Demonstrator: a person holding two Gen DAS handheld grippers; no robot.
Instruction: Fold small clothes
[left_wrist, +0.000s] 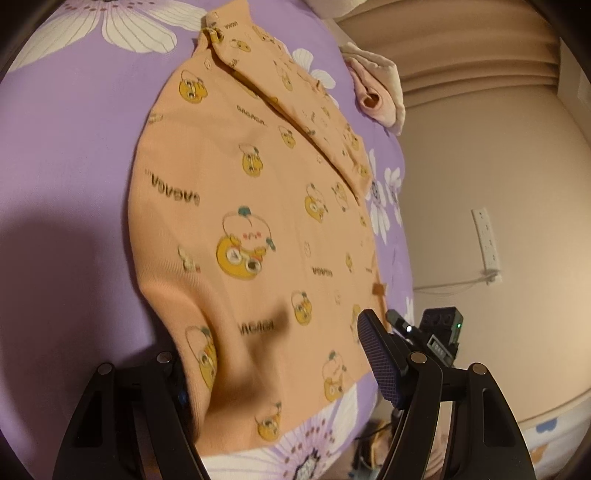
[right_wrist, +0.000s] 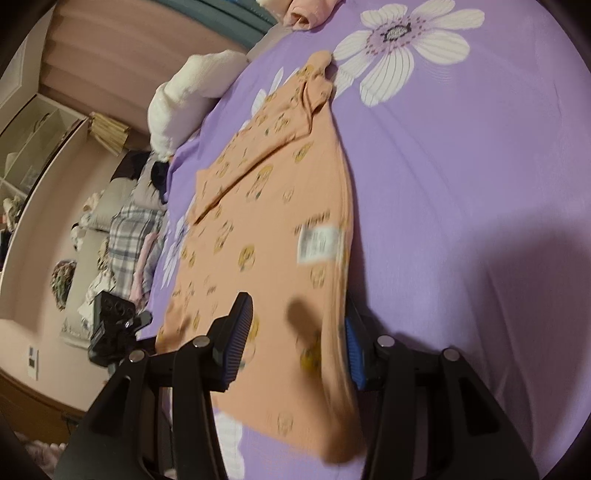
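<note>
Bed (left_wrist: 66, 155): a lilac sheet printed with large white flowers covers it and fills most of both views; a dark shadow lies on the sheet beside the near end of the garment.
Orange garment (left_wrist: 258, 206): a small peach-orange top printed with yellow cartoon faces and lettering, lying on the sheet. Its far part lies flat, with a fold running diagonally across the upper half. The near end reaches in between the fingers of both tongs.
White label (right_wrist: 319, 243): a rectangular tag on the garment, seen from the right wrist, near its right edge.
Pink and cream cloth (left_wrist: 376, 92): a bundled pile near the far edge of the bed, well apart from the orange garment.
Left tongs (left_wrist: 288, 373): spread wide, with the garment's near corner draped between the fingers. The left finger is hidden behind the fabric, and the right pad stands just beside the hem. Whether either pad presses the cloth I cannot tell.
Right tongs (right_wrist: 299, 350): part-way apart, with the garment's near edge bunched between the two blue-ribbed pads. The picture is blurred, so whether they pinch it I cannot tell.
Wall socket strip (left_wrist: 487, 240): white, on the wall beyond the bed.
</note>
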